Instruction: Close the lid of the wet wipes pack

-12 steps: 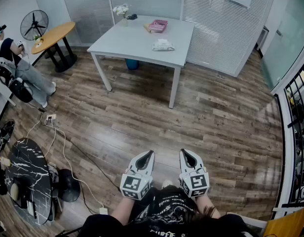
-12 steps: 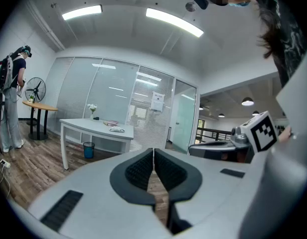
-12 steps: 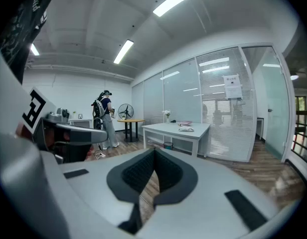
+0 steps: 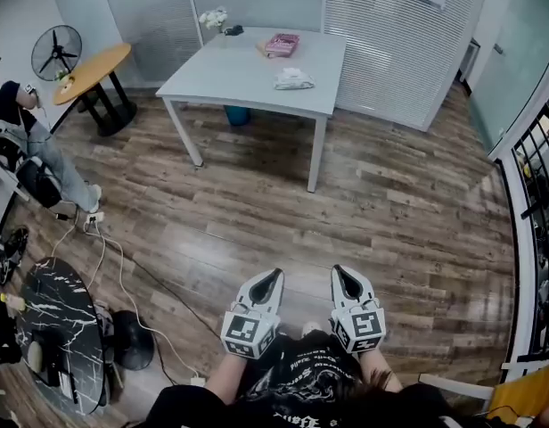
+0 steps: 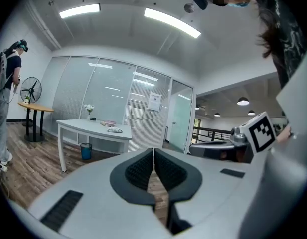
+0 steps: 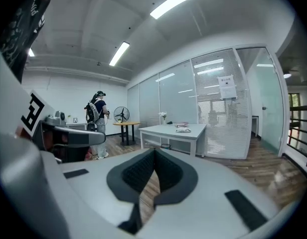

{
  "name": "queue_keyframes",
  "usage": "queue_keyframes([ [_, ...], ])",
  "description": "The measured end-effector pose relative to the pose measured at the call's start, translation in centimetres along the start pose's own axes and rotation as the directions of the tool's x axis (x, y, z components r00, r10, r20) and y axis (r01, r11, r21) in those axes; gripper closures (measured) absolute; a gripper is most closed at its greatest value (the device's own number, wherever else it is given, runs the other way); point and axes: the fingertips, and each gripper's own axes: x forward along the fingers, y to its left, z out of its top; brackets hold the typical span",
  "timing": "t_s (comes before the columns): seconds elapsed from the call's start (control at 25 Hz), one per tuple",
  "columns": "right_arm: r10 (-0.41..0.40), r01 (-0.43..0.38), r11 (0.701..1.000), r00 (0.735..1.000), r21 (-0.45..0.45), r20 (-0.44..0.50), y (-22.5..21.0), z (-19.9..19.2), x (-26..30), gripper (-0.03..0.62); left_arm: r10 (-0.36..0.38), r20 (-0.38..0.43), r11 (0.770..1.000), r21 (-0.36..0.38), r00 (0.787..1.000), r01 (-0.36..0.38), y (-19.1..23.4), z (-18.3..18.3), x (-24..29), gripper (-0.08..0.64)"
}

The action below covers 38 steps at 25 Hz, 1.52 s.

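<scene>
The wet wipes pack [image 4: 294, 79] is a white packet lying on a grey table [image 4: 230, 78] far across the room; it also shows small in the left gripper view [image 5: 114, 130] and the right gripper view [image 6: 183, 129]. Its lid is too far off to make out. Both grippers are held close to the person's body, well short of the table. My left gripper [image 4: 271, 275] is shut with nothing in it. My right gripper [image 4: 340, 271] is shut and empty too. Each one's jaws meet along a thin line in its own view.
A pink box [image 4: 282, 45], a small vase of white flowers [image 4: 217, 18] and a dark object share the table; a blue bin [image 4: 238, 115] stands under it. At left are a round wooden table [image 4: 94, 68], a fan [image 4: 56, 53], a seated person [image 4: 29, 136], cables and a black marble table [image 4: 56, 328]. Wooden floor lies between.
The head view has shifted slightly; the table and room sit a little higher and leftward in the picture. Both grippers stay shut in about the same place.
</scene>
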Motion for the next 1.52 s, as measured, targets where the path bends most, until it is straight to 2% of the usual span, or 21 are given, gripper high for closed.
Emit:
queue_keyframes([
  [0.24, -0.037, 0.037, 0.999, 0.999, 0.021, -0.001, 0.9, -0.4, 0.2, 0.594, -0.014, -0.012, 1.0, -0.003, 1.0, 0.014, 1.6, -0.4, -1.0, 0.548],
  [0.36, -0.046, 0.046, 0.999, 0.999, 0.024, 0.0, 1.4, -1.0, 0.6, 0.594, 0.003, -0.018, 1.0, -0.016, 1.0, -0.003, 2.9, -1.1, -1.3, 0.548],
  [0.6, -0.033, 0.032, 0.999, 0.999, 0.033, 0.01, 0.0, -0.6, 3.3, 0.594, 0.009, -0.025, 1.0, 0.003, 1.0, -0.009, 4.5, -0.5, 0.9, 0.548],
  [0.88, 0.025, -0.025, 0.999, 0.999, 0.027, 0.029, -4.1, 0.9, 10.3, 0.594, 0.051, -0.015, 0.999, -0.005, 0.999, -0.051, 7.5, 1.2, 7.3, 0.548],
  [1.08, 0.071, -0.071, 0.997, 0.997, -0.013, 0.026, -7.7, 2.7, 15.1, 0.594, 0.092, 0.0, 0.996, -0.017, 0.996, -0.092, 9.2, 3.2, 12.6, 0.548],
  [1.4, 0.084, -0.083, 0.996, 0.996, -0.031, 0.028, -14.2, 4.3, 20.6, 0.594, 0.12, 0.009, 0.992, -0.045, 0.993, -0.12, 10.9, 4.3, 21.1, 0.548],
  [1.52, 0.101, -0.099, 0.993, 0.994, -0.072, 0.031, -16.6, 5.3, 22.0, 0.594, 0.119, 0.042, 0.992, -0.051, 0.992, -0.117, 10.9, 5.5, 24.4, 0.548],
])
